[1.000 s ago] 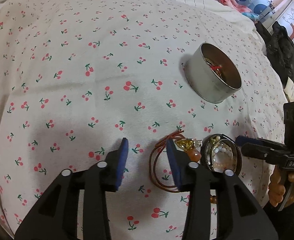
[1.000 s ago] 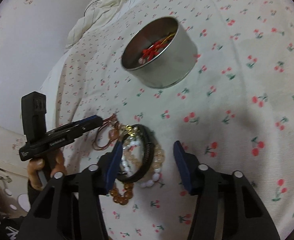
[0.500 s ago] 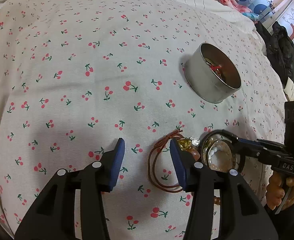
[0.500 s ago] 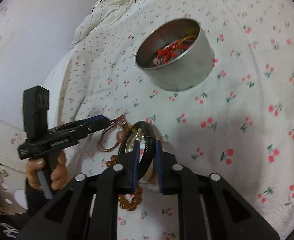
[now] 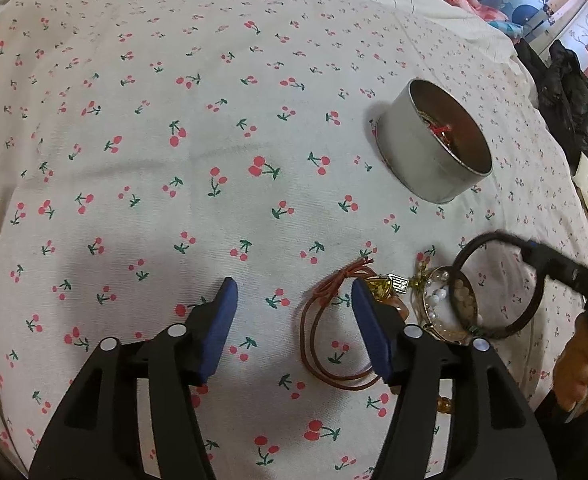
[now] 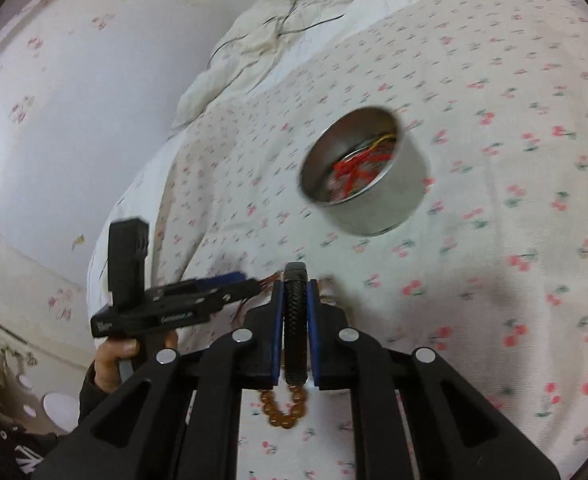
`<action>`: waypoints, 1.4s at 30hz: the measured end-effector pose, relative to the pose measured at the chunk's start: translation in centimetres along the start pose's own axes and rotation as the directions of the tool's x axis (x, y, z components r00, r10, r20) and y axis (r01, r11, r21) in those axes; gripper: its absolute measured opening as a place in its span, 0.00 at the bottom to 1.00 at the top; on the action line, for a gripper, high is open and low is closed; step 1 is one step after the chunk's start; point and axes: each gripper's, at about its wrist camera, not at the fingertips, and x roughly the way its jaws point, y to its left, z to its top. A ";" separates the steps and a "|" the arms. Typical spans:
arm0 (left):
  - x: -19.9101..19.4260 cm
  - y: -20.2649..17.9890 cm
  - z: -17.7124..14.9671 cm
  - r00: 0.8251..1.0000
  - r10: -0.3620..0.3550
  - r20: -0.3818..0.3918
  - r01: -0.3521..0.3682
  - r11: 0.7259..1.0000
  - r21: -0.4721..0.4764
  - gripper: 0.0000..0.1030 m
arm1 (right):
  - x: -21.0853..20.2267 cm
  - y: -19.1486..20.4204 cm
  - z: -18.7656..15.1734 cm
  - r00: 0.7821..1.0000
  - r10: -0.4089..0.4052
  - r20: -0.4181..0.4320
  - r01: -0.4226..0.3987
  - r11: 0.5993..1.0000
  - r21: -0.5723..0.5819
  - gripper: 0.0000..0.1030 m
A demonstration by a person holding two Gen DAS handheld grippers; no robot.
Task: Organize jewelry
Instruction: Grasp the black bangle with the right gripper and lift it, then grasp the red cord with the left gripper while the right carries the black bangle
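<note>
My right gripper [image 6: 295,286] is shut on a black braided bracelet [image 6: 294,320] and holds it up off the jewelry pile. The left wrist view shows that ring [image 5: 466,250] hanging from the right gripper [image 5: 550,268] above the pearl and bead bracelets [image 5: 454,304]. My left gripper [image 5: 293,286] points down at the cloth, its jaws opening, with a brown cord loop [image 5: 322,320] lying loose between the fingers. A gold pendant [image 5: 378,286] lies beside the cord. An amber bead bracelet [image 6: 284,408] lies below the right gripper. The round metal tin [image 5: 426,164] holds a red cord [image 6: 354,168].
A cherry-print cloth [image 5: 174,160] covers the bed. A rumpled duvet [image 6: 278,32] lies at its far end by a wall. Dark clothing [image 5: 570,96] sits off the right side. A person's hands [image 5: 582,368] [image 6: 118,356] hold the gripper handles.
The right gripper closed on the black bracelet and raised it off the pile. The left gripper's jaws spread wider while the hand stayed in place.
</note>
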 end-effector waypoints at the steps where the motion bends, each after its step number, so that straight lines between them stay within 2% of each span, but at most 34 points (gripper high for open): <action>1: 0.2 -0.2 0.0 1.000 0.000 -0.005 0.000 1.000 0.010 0.60 | -0.4 -0.6 0.2 1.000 -0.028 0.011 0.028 1.000 0.014 0.12; 3: 0.5 -0.4 -0.1 1.000 0.003 -0.008 -0.003 1.000 0.026 0.63 | -1.0 -1.6 0.4 0.995 -0.099 0.022 0.098 0.994 0.038 0.12; 5: 0.7 -0.6 -0.2 1.000 0.010 -0.010 -0.010 0.999 0.042 0.63 | -1.3 -2.8 0.5 0.979 -0.202 0.020 0.200 0.978 0.061 0.11; 6: 0.7 -0.8 -0.2 1.000 0.018 -0.012 -0.018 0.998 0.058 0.63 | -1.3 -3.2 0.5 0.965 -0.264 0.016 0.262 0.963 0.054 0.11; 8: 0.7 -1.3 -0.4 0.999 0.035 -0.011 -0.034 0.996 0.086 0.62 | -1.0 -4.0 0.4 0.950 -0.312 -0.011 0.312 0.948 0.063 0.12; 9: 0.8 -1.5 -0.5 0.999 0.054 -0.006 -0.053 0.993 0.104 0.57 | -0.8 -4.3 0.3 0.943 -0.331 -0.030 0.333 0.941 0.062 0.27; 10: 0.8 -1.7 -0.6 0.997 0.079 -0.001 -0.078 0.990 0.117 0.39 | -0.7 -4.3 0.2 0.937 -0.348 -0.033 0.349 0.935 0.056 0.35; 11: 0.7 -1.8 -0.6 0.996 0.094 0.003 -0.094 0.987 0.130 0.21 | -0.7 -4.3 0.1 0.940 -0.341 -0.022 0.342 0.939 0.047 0.43; 13: 0.4 -1.9 -0.5 0.998 0.066 0.000 -0.065 0.990 0.126 0.05 | -0.5 -3.6 0.1 0.936 -0.352 -0.018 0.352 0.936 0.019 0.51; 15: 0.0 -1.9 -0.5 0.999 0.040 0.013 -0.041 0.992 0.121 0.04 | -0.1 -2.9 0.0 0.917 -0.400 -0.002 0.400 0.916 -0.033 0.58; 21: -2.5 -1.3 0.0 0.995 -0.060 0.084 0.054 0.996 0.073 0.03 | 1.7 -2.3 -0.4 0.879 -0.477 -0.012 0.472 0.873 -0.123 0.60; 24: -3.0 -0.7 0.3 0.993 -0.070 0.100 0.064 0.996 0.054 0.03 | 2.1 -2.0 -0.7 0.864 -0.504 -0.002 0.497 0.852 -0.164 0.60; 25: -2.9 -0.6 0.4 0.993 -0.061 0.098 0.057 0.997 0.051 0.03 | 2.1 -1.9 -0.8 0.857 -0.516 0.005 0.508 0.843 -0.176 0.56; 27: -2.3 -0.3 0.4 0.996 -0.037 0.082 0.033 0.998 0.046 0.03 | 2.3 -1.8 -0.7 0.838 -0.546 0.017 0.539 0.821 -0.190 0.23; 28: -2.0 -0.3 0.3 0.997 -0.024 0.073 0.021 0.999 0.047 0.03 | 2.2 -1.8 -0.7 0.844 -0.536 0.019 0.530 0.827 -0.189 0.13; 29: -1.6 -0.3 0.2 0.998 -0.004 0.064 0.001 0.999 0.051 0.03 | 2.0 -1.7 -0.6 0.848 -0.530 0.023 0.525 0.832 -0.182 0.10; 34: -1.2 -0.3 -0.1 0.998 0.027 0.054 -0.031 0.997 0.072 0.03 | 1.0 -1.2 -0.5 0.852 -0.519 0.065 0.521 0.834 -0.181 0.10; 40: -0.6 -0.9 -0.1 0.996 0.077 0.041 -0.082 0.990 0.114 0.03 | 0.7 -1.9 -0.3 0.834 -0.549 0.050 0.549 0.817 -0.178 0.10; 41: -0.4 -1.1 -0.2 0.995 0.097 0.034 -0.100 0.987 0.125 0.04 | 1.0 -2.1 -0.2 0.830 -0.556 0.041 0.554 0.814 -0.177 0.11; 42: 0.0 -1.2 -0.2 0.994 0.105 0.026 -0.108 0.986 0.128 0.05 | 1.3 -2.3 -0.2 0.829 -0.559 0.033 0.555 0.813 -0.174 0.19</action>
